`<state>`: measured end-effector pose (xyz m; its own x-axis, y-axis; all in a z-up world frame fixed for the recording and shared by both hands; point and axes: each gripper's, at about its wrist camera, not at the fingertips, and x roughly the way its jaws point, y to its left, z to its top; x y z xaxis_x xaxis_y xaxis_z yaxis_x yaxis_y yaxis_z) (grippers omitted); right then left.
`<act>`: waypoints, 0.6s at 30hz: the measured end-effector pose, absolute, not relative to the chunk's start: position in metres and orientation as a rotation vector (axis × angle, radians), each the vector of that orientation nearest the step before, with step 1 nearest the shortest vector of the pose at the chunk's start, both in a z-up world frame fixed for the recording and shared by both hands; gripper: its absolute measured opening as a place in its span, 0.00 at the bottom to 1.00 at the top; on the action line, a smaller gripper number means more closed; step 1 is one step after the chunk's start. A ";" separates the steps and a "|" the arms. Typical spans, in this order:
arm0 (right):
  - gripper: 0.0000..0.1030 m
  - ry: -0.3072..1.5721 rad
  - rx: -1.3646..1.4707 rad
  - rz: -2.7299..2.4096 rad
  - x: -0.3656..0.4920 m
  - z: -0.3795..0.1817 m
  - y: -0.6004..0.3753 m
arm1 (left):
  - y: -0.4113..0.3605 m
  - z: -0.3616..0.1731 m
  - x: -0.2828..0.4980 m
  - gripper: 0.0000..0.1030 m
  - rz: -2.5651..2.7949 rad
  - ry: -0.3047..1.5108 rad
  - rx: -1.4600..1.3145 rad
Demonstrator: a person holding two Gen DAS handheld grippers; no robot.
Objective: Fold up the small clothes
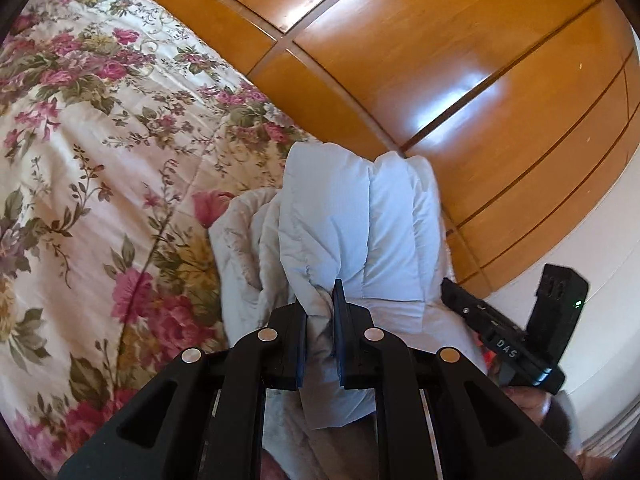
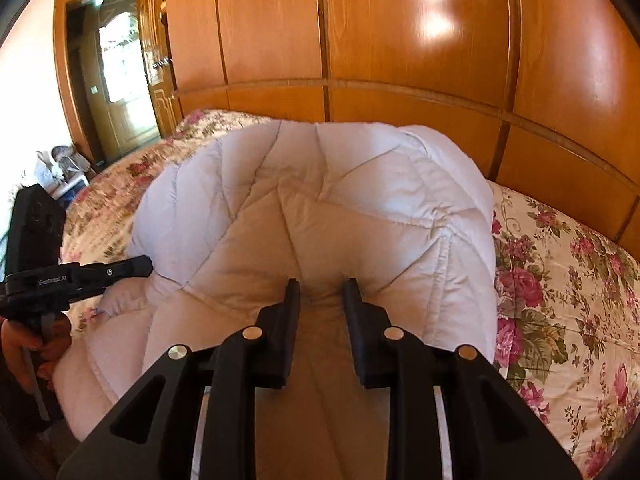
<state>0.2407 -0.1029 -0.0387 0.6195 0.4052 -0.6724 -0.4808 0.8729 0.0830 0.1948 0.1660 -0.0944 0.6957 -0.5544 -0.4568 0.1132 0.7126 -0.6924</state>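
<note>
1. A pale quilted garment point(image 2: 312, 200), padded and stitched in diamond panels, is seen draped over the floral bedspread point(image 2: 560, 264), in front of the glossy wooden headboard point(image 2: 400, 40).
2. In the left wrist view, the left tool point(image 1: 322, 300) is clamped almost fully closed on a bunched fold of the quilted garment point(image 1: 360, 216); cloth is squeezed between the pads and spills out below them.
3. In the right wrist view, the right tool point(image 2: 322, 292) is held narrow, with a ridge of fabric gathered between its fingers point(image 2: 294, 300); the pads appear to be pressing on it, so a pinch is judged to be made.
4. The left tool point(image 2: 132, 266) is also caught at the garment's edge in the right wrist view, well apart from the right one.
5. The fabric is judged soft, light and puffy: it is expected to sag, spring back and resist a sharp crease.
6. A smooth shell is suspected, so slipping from a shallow pinch is a risk.
7. Hold is best taken at stitched seams or hem edges, where the padding is thinnest.
</note>
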 end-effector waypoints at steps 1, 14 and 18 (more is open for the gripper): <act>0.22 0.743 -0.110 0.503 0.242 -0.046 -0.102 | 0.164 -0.098 0.197 0.10 -0.398 0.715 -0.666; 0.22 0.667 -0.073 0.472 0.234 -0.059 -0.113 | 0.150 -0.032 0.162 0.15 -0.268 0.553 -0.529; 0.22 0.648 -0.070 0.471 0.230 -0.058 -0.114 | 0.100 0.010 0.172 0.15 -0.339 0.519 -0.354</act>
